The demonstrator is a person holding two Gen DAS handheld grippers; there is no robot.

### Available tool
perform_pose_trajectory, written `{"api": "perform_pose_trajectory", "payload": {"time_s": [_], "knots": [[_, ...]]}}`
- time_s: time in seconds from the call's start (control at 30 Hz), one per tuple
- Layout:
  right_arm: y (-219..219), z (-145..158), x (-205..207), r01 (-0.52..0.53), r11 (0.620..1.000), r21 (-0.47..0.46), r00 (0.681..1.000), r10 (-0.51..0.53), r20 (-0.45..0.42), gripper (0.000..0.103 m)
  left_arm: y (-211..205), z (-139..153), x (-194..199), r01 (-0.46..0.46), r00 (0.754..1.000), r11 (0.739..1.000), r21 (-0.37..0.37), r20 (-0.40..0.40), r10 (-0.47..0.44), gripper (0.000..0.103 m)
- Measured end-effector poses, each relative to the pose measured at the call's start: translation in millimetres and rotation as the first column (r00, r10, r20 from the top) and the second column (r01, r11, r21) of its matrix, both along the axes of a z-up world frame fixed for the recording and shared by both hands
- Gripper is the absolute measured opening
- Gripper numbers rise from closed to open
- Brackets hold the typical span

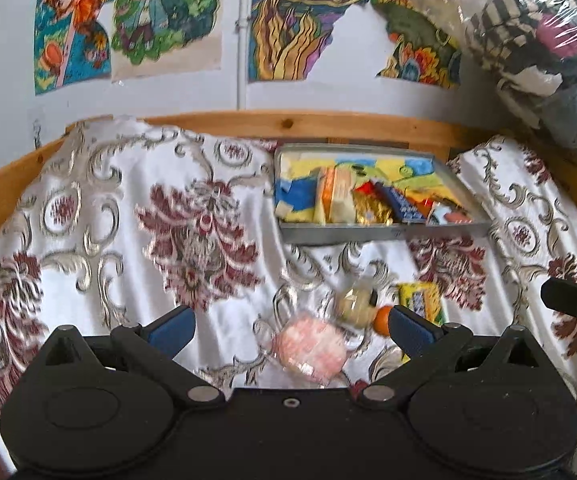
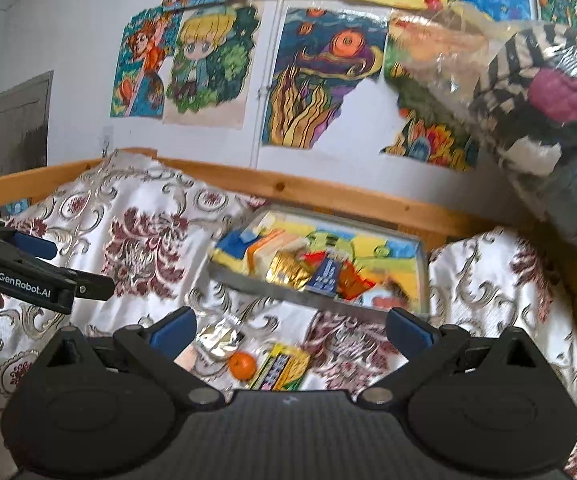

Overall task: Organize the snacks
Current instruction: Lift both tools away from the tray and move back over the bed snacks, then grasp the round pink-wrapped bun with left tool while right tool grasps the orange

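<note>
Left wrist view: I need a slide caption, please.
Open left tool above a pink snack packet on the patterned cloth, grey snack tray beyond.

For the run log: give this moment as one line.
left gripper: open, empty | right gripper: open, empty | tray: part filled | loose on cloth: pink packet, orange, yellow packet

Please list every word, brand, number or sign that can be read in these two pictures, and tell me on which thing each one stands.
"GenRobot.AI": white letters on the black side of the left gripper, seen in the right wrist view.
Blue packet in the tray: white marks, too blurred to read.
Yellow packet on the cloth: blue and white print, too blurred to read.
Wall drawings: no writing visible.
</note>
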State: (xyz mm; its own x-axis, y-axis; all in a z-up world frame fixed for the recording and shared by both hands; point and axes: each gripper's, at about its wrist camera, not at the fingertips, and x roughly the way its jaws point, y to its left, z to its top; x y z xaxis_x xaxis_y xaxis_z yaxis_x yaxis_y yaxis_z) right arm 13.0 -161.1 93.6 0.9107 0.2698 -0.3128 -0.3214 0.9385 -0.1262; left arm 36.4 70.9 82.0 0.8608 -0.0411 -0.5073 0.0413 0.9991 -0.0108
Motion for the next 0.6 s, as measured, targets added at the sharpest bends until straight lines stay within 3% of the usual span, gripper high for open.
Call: {"api": "perform_pose_trajectory", "payload": {"time_s": [0.33, 0.6], "knots": [[10.8, -35.2, 18.4, -0.011, 0.999, -0.045, 0.996, 0.007, -0.088, 0.103, 4.1, -37.8, 17.4, 0.001, 0.996, 0.999, 0.045, -0.091, 0.004, 0.102], [13.2, -71.7, 38.1, -0.008, 0.999, -0.035, 0.983, 0.001, -0.183, 0.103, -9.7, -60.9, 27.2, 0.042, 0.988, 0.991, 0.130, -0.155, -0.021, 0.102]]}}
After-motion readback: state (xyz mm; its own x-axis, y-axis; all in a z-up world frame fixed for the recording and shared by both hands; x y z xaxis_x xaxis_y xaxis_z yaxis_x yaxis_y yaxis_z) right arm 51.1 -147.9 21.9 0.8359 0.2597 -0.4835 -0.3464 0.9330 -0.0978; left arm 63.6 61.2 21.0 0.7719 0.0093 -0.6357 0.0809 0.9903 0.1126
